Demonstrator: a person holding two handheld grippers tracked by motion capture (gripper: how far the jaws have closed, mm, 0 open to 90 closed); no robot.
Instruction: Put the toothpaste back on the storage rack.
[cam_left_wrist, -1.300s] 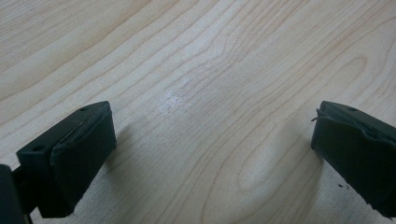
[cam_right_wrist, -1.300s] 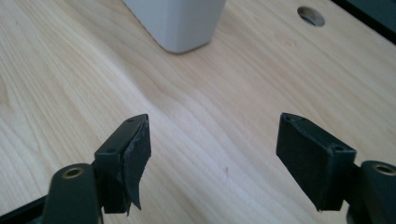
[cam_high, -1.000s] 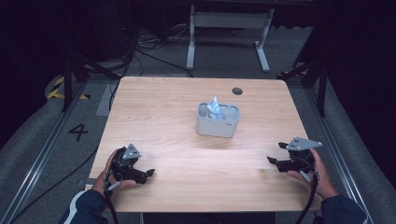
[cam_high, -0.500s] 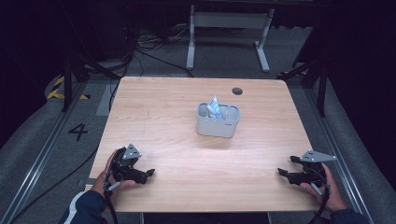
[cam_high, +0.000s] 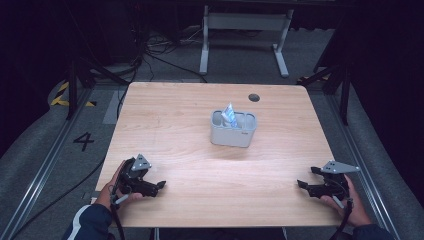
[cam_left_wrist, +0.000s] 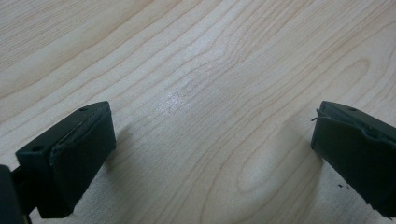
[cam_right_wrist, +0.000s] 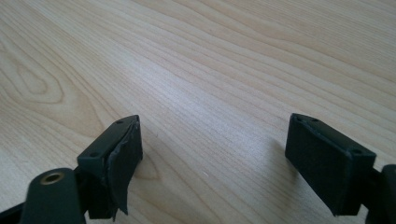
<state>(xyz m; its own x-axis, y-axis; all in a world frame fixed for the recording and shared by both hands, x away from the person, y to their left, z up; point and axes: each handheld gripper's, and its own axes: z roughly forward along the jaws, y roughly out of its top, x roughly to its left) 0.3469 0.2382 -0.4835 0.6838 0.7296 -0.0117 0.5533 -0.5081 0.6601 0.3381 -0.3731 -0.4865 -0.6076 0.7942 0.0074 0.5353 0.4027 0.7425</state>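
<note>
Wood table (cam_high: 175, 125), pale grain. Grey bin (cam_high: 233, 130) near centre w/ white-blue packet (cam_high: 229, 115) sticking up inside. Dark round hole (cam_high: 254, 97) near far edge. Floor behind: white frame (cam_high: 244, 22), cables (cam_high: 160, 45), "4" mark (cam_high: 83, 141) at left.

A single black numeral "4" (cam_high: 83, 141) is painted on the grey carpeted floor (cam_high: 45, 150) left of the light wooden table (cam_high: 175, 110). No other lettering can be read anywhere.
</note>
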